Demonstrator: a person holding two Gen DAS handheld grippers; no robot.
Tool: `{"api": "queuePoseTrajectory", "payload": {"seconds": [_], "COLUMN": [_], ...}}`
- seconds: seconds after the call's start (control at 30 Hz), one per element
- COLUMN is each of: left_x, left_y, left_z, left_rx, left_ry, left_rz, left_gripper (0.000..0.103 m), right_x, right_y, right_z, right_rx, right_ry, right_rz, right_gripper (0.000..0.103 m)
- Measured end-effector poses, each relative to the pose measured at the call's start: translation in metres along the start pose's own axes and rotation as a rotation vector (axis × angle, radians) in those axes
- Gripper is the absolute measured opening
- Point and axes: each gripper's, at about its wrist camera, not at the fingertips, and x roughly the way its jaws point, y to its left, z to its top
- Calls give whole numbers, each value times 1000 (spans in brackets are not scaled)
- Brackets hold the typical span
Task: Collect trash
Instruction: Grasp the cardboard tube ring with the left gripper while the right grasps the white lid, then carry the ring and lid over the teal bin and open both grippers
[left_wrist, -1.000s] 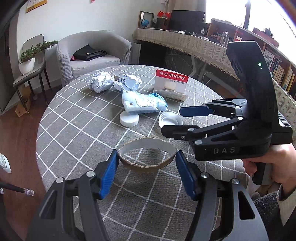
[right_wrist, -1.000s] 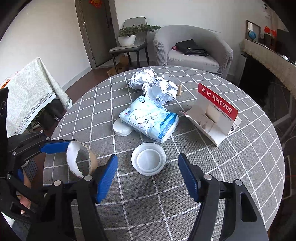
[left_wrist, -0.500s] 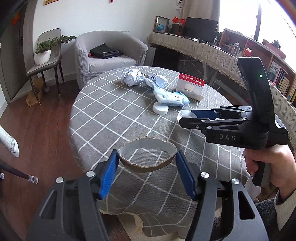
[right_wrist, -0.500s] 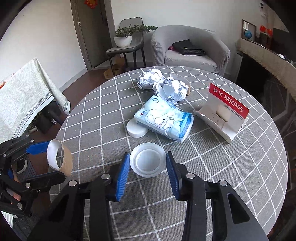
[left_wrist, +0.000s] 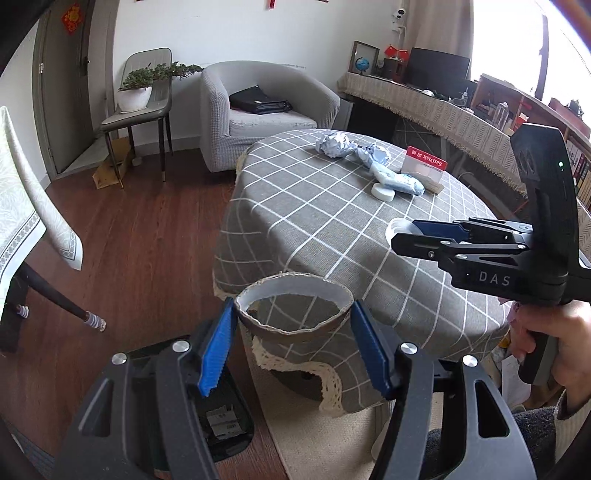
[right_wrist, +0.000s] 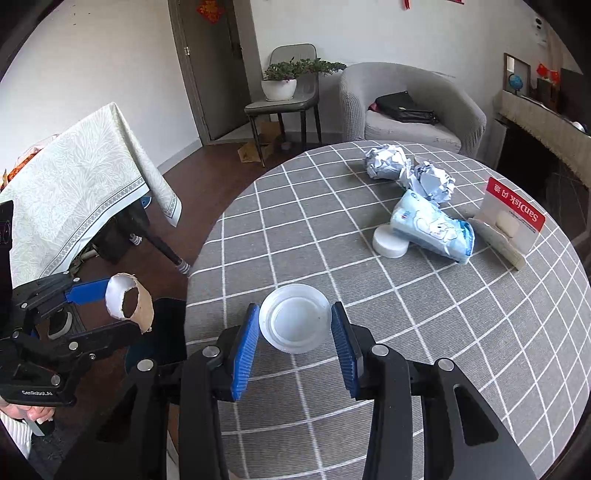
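My left gripper (left_wrist: 293, 345) is shut on a torn cardboard ring (left_wrist: 291, 317) and holds it off the table's left edge, above a dark bin (left_wrist: 218, 417) on the floor. The ring also shows in the right wrist view (right_wrist: 129, 297). My right gripper (right_wrist: 295, 345) is shut on a white plastic lid (right_wrist: 294, 323), just above the grey checked tablecloth (right_wrist: 406, 332). Further back lie a white cap (right_wrist: 389, 242), a blue tissue pack (right_wrist: 432, 227), two crumpled paper balls (right_wrist: 386, 160) and a red SanDisk card package (right_wrist: 511, 218).
A table with a pale green cloth (right_wrist: 70, 195) stands to the left over the wooden floor. A grey armchair (right_wrist: 410, 103) with a black bag and a chair with a potted plant (right_wrist: 284, 79) stand behind the round table.
My left gripper has carried the cardboard ring back and left, off the table and over the bin. My right gripper has closed on the white lid.
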Motion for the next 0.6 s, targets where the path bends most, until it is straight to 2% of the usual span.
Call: {"api": "queuePoseTrajectory", "payload": {"seconds": [0.23,0.6], "left_x": [-11,-8], "left_y": [39,113], "left_z": [-22,-55], "left_rx": [-40,-142], "left_ry": [16,84], "left_rz": [56,128], "left_gripper": [65,65], "right_x": [11,43], "right_y": [41,103], "right_z": [4,13], "right_rx": [-37,-91], "right_ry": [1,37], "right_rz": [47,135], "right_gripper": [40,40]}}
